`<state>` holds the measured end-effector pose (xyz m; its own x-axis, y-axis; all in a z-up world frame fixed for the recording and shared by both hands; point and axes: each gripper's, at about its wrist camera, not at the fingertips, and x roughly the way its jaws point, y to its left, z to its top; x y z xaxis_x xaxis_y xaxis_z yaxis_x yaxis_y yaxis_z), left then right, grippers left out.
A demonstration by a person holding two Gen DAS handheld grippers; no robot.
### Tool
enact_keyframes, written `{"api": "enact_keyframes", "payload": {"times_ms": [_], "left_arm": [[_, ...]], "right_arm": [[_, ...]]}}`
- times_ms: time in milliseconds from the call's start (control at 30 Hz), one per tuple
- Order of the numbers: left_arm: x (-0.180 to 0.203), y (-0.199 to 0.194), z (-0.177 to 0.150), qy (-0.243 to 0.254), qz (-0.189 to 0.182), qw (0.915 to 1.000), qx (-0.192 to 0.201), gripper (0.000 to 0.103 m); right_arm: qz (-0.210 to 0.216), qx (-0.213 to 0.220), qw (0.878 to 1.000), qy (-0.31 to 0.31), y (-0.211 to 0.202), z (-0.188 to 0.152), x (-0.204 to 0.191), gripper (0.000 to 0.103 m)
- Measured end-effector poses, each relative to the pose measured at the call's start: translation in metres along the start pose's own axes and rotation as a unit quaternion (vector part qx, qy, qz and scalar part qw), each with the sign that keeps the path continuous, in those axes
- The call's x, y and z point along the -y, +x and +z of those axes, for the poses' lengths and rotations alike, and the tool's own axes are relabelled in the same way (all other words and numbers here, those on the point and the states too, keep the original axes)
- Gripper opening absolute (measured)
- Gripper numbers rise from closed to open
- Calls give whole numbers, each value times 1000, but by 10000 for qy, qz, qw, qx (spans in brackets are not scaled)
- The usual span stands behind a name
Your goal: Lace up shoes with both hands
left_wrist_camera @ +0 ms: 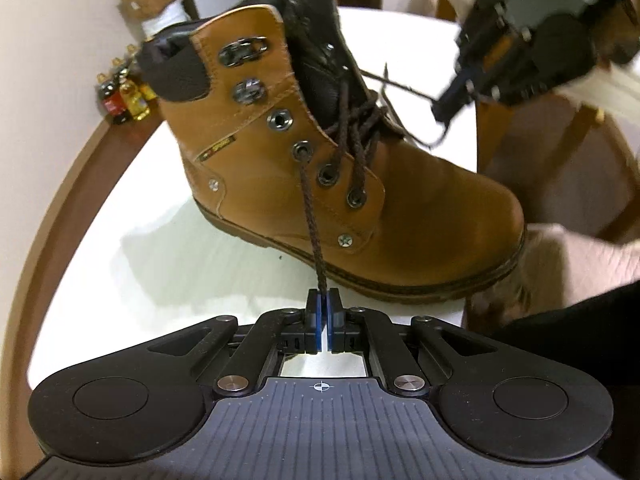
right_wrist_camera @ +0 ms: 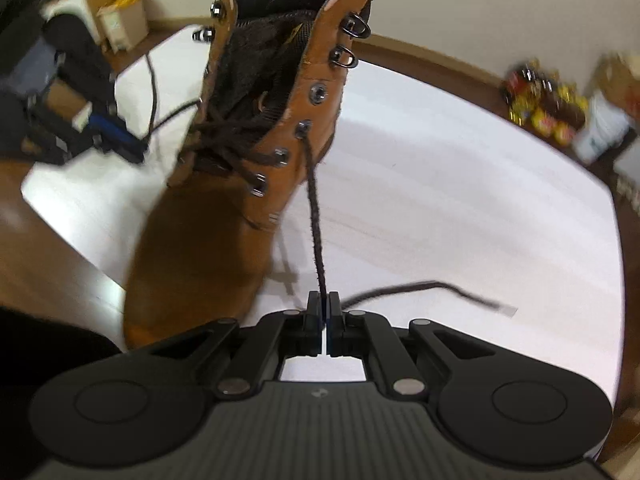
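Boot (left_wrist_camera: 320,152) stands upright on the white table (left_wrist_camera: 120,240), laced only through its lower eyelets. Left gripper (left_wrist_camera: 322,300) and right gripper (right_wrist_camera: 323,302) are each clamped on one lace end (left_wrist_camera: 312,216); I'd draw both taut evenly before crossing upward.

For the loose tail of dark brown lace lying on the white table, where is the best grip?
Probably just behind its pale tip, coming from above. The dark brown lace tail lies flat on the white table, clear of the tan leather boot, with open room around.

matt tan leather boot (left_wrist_camera: 320,160), metal eyelets (left_wrist_camera: 280,119)
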<state>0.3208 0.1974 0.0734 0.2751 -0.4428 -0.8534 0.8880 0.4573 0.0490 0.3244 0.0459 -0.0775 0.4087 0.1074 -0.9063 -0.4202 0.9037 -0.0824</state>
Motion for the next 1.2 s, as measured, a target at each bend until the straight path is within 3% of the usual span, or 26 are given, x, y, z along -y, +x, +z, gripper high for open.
{"api": "enact_keyframes", "payload": {"times_ms": [200,333,500,567,733,933,1033,1200], "left_arm": [[-6,-16,-19,-837,206,9958,297,3],[-1,-27,-39,-1527,652,9849,493,7],[25,-33,-56,-2044,1341,9645,1000,6],[34,-31,-56,-2202,1234,9586,1319,7],[59,-4,-49,-2038,1185,9530,1902,8],[84,18,-49,-1804,1581,9433,2295,6],[96,19,-49,-1874,1897,9367,2270,6],[114,8,-37,-2034,2219,9338,1936,7]], "right_arm": [[5,-32,9992,391,5,-5,-1,4],[165,-53,9992,352,4,-23,7,12],[357,617,9965,437,5,-44,42,14],[220,1017,9936,434,9,-51,66,15],[175,1301,9911,233,31,-46,125,16],[243,1752,9821,-644,37,-51,162,18],[86,1764,9724,-1523,39,-55,162,18],[-213,1277,9344,-3319,33,-78,139,18]]}}
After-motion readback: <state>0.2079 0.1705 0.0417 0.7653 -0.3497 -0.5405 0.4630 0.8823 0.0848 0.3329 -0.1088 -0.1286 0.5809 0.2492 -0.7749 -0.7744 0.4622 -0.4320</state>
